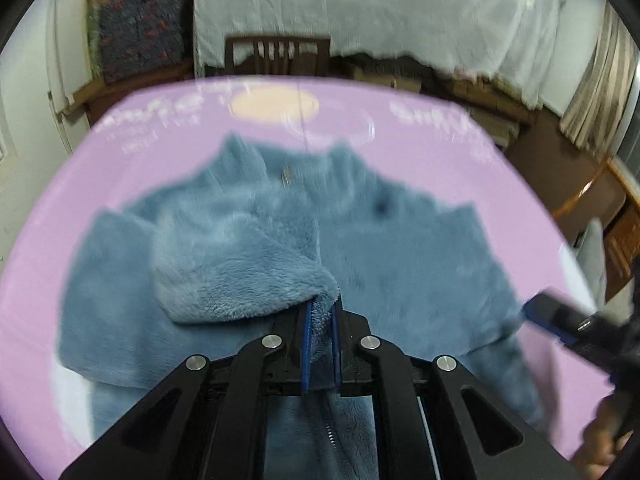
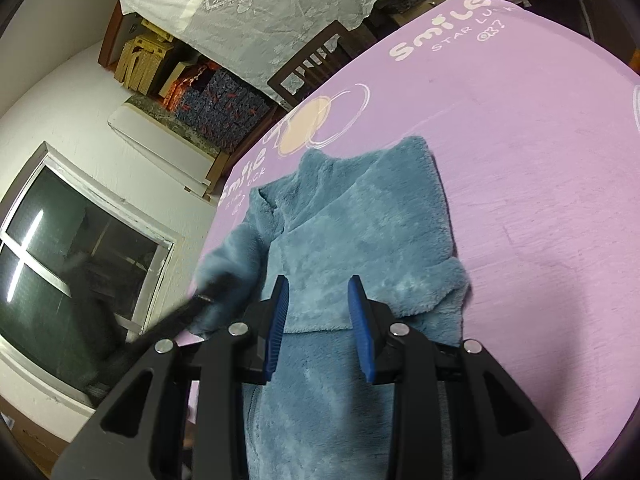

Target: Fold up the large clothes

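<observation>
Left gripper: the left gripper [image 1: 320,312] is clamped on a fold of the jacket [image 1: 360,248], its blue pads pinching the plush edge and holding it lifted over the garment's middle.
Right gripper: the right gripper [image 2: 318,300] is open, its blue pads apart above the jacket [image 2: 360,232] with nothing between them; in the left view it shows at the jacket's right edge [image 1: 560,320], blurred.
Jacket: blue plush, spread flat on the surface, collar at the far end, hem toward the near edge, a zipper running down the near part; its right sleeve lies folded in across the body.
Surface: covered by a pink cloth [image 2: 520,140] printed with white "Smile" lettering, a pale disc and white rings at the far side.
Room: a dark wooden chair [image 2: 316,64] stands just beyond the far edge; behind it hangs a white lace cloth [image 2: 280,0]. A patterned blue and orange pile [image 2: 216,100] sits at far left, a dark window [image 2: 72,264] on the left wall, a striped curtain [image 1: 600,80] at far right.
</observation>
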